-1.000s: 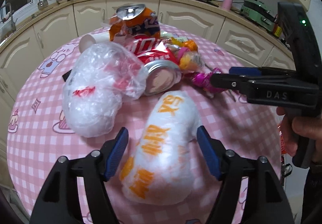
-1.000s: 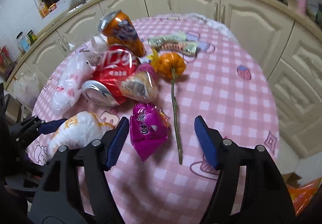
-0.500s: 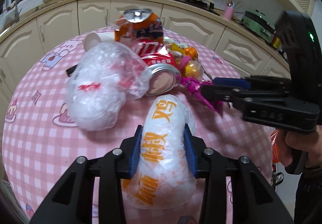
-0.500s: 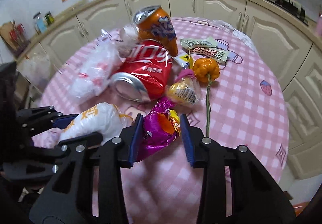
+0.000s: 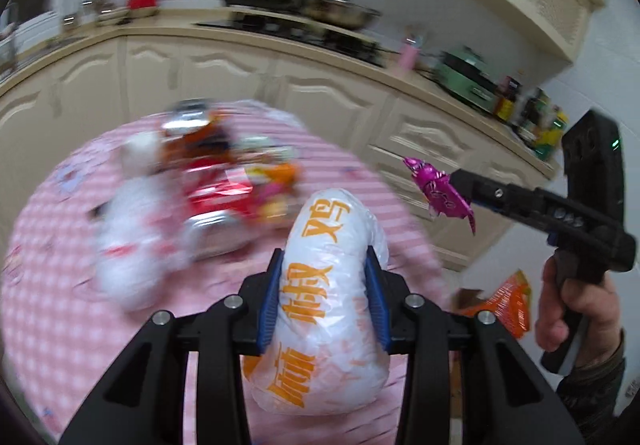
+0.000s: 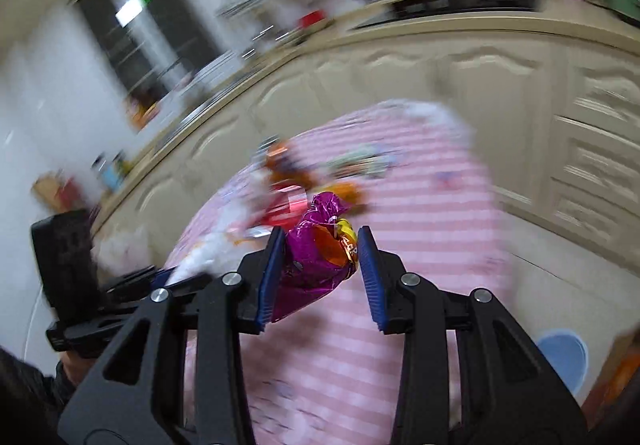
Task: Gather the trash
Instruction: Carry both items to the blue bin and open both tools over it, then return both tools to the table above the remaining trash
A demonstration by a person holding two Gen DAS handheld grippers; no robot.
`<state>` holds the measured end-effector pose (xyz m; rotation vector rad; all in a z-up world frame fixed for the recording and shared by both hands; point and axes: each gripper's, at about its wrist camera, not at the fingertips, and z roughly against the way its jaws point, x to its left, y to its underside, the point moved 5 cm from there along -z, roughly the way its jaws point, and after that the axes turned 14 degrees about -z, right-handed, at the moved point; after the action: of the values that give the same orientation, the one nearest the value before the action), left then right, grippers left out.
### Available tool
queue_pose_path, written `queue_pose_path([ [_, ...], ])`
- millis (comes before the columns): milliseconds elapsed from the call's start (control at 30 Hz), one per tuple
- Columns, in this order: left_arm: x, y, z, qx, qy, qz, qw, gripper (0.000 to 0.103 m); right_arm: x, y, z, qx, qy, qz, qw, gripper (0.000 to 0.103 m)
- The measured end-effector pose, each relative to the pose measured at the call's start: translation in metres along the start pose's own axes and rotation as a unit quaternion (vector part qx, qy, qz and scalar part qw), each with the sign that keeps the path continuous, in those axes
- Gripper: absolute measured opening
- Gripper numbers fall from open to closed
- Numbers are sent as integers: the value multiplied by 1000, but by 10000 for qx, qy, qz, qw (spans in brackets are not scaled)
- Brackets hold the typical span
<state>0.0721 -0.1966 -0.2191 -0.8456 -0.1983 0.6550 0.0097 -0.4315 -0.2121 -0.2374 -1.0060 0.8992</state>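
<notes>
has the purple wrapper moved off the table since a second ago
Yes. The purple wrapper, clamped in the right gripper, is now in the air beyond the pink table's right edge, in front of the cabinets.

Two close wrist views, facing downward — sharing pink table (image 5: pixel 48 325)

We see a crinkled white plastic bag (image 5: pixel 328 309) with orange print, a glossy purple foil wrapper (image 6: pixel 316 265), shiny crushed metal cans (image 5: pixel 216 201) and a pink checked cloth tablecloth (image 5: pixel 48 309)
</notes>
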Motion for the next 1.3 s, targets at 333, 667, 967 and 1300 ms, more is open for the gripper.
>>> queue_pose_path([
  [333,-197,-8,-167,1490,1692,-1073,9683,38,-233,25,80,-418,1697,-2270,9581,37],
  [667,-297,28,-290,2542,1884,-1782,9317,75,-334,54,92,-519,2146,-3342,9163,76],
  [967,-285,18,-287,2236,1179,-2034,9459,92,-350,59,115,-737,2455,-3509,9007,97],
  [1300,-244,-19,-222,1478,851,-1810,9686,92,-298,33,109,-856,2406,-3082,9164,97],
])
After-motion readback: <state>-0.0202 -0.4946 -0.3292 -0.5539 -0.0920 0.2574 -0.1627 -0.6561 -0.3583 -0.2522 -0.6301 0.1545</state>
